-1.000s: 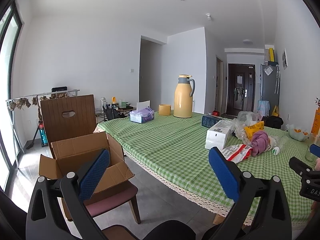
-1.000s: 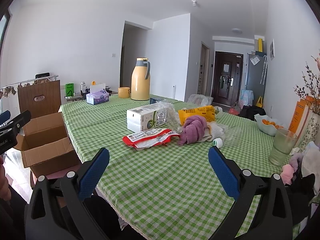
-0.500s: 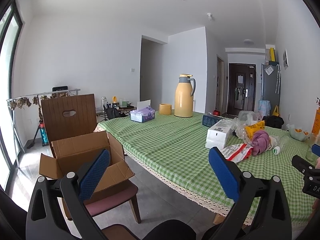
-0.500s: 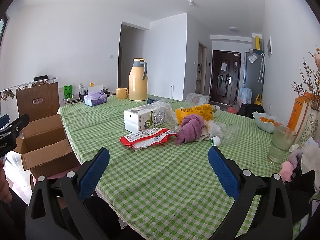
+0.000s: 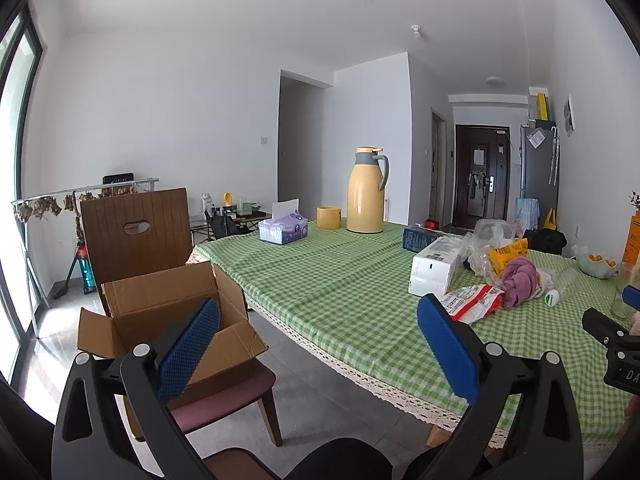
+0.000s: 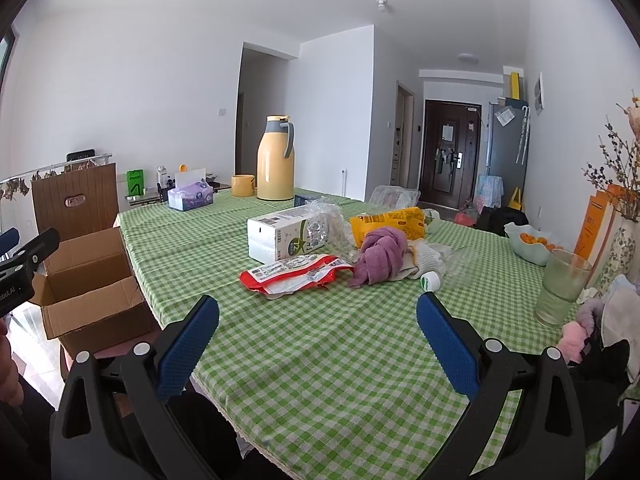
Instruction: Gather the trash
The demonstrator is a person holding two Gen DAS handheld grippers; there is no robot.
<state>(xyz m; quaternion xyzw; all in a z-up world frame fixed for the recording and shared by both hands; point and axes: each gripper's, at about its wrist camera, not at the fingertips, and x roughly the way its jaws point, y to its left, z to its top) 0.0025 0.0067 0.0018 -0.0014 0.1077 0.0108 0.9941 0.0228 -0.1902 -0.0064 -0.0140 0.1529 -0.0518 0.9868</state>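
Litter lies mid-table on the green checked cloth (image 6: 328,344): a red-and-white wrapper (image 6: 294,276) (image 5: 472,303), a white milk carton (image 6: 280,236) (image 5: 434,266), crumpled clear plastic (image 6: 332,226), a yellow snack bag (image 6: 390,222) (image 5: 508,256), a purple cloth (image 6: 380,254) and a green-capped clear bottle (image 6: 448,274). An open cardboard box (image 5: 160,312) (image 6: 86,280) rests on a chair at the left. My right gripper (image 6: 318,340) is open over the near cloth, short of the wrapper. My left gripper (image 5: 318,340) is open over the floor between box and table.
A yellow thermos (image 6: 276,160), mug (image 6: 243,185) and tissue box (image 6: 190,196) stand at the far end. At right are a glass of water (image 6: 562,286), a fruit bowl (image 6: 530,244) and a vase (image 6: 620,248). The wooden chair (image 5: 136,236) backs the box.
Both views have shifted only slightly; the right gripper has edged a little toward the litter. Both grippers stay open and nothing has been picked up.
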